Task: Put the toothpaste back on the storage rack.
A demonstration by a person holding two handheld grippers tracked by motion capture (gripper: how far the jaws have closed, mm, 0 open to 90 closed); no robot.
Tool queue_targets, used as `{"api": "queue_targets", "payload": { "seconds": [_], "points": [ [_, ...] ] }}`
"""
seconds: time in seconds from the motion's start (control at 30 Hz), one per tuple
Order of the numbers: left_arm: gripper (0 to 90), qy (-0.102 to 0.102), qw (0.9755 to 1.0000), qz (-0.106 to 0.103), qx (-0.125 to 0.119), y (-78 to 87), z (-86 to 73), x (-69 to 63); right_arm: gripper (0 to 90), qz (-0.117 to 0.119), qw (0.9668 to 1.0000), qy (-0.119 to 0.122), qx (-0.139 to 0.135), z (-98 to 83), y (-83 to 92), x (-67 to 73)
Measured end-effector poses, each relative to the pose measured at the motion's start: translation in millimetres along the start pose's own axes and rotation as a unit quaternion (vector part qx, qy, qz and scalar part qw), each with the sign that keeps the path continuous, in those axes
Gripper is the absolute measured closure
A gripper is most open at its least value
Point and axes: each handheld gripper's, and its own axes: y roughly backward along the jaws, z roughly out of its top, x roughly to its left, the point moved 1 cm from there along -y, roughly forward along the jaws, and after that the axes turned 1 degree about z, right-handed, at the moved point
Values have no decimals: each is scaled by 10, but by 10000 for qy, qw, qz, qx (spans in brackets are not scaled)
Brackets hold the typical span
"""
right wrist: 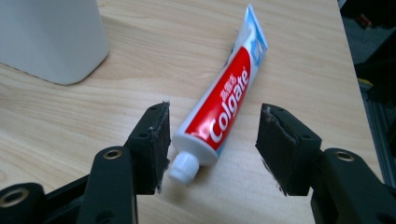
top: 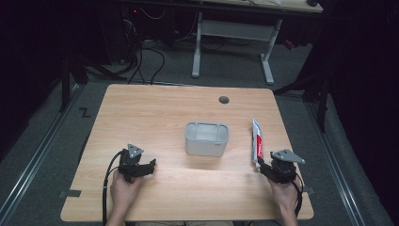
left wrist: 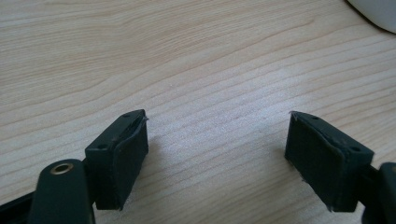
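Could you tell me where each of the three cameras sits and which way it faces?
High view: above the person's side, looking forward and down on the table; both forearms, left hand-held gripper and right hand-held gripper show.
Left gripper view: rides the left hand-held gripper, facing bare wood between open jaws.
Right gripper view: rides the right hand-held gripper, facing the toothpaste tube.
Shared: the white bin, its corner beside the tube.

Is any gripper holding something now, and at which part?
Nothing is held. The right gripper stands open around the toothpaste cap end; the left gripper is open.
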Motion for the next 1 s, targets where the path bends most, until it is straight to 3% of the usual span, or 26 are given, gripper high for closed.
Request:
{"api": "queue_targets", "payload": {
  "seconds": [0.27,0.4,0.6,1.0],
  "points": [
    [217,-1,10000,0,1,0,0,0,438,123,9999,-83,-10,123,-95,-54],
    [217,0,10000,1,0,0,0,0,421,25,9999,132,46,178,-200,-51],
    [217,-1,10000,0,0,0,0,0,415,301,9993,-152,150,276,-355,-105],
    [217,1,10000,-3,-2,-2,1,1,420,391,9973,-526,344,451,-560,-254]
  ]
}}
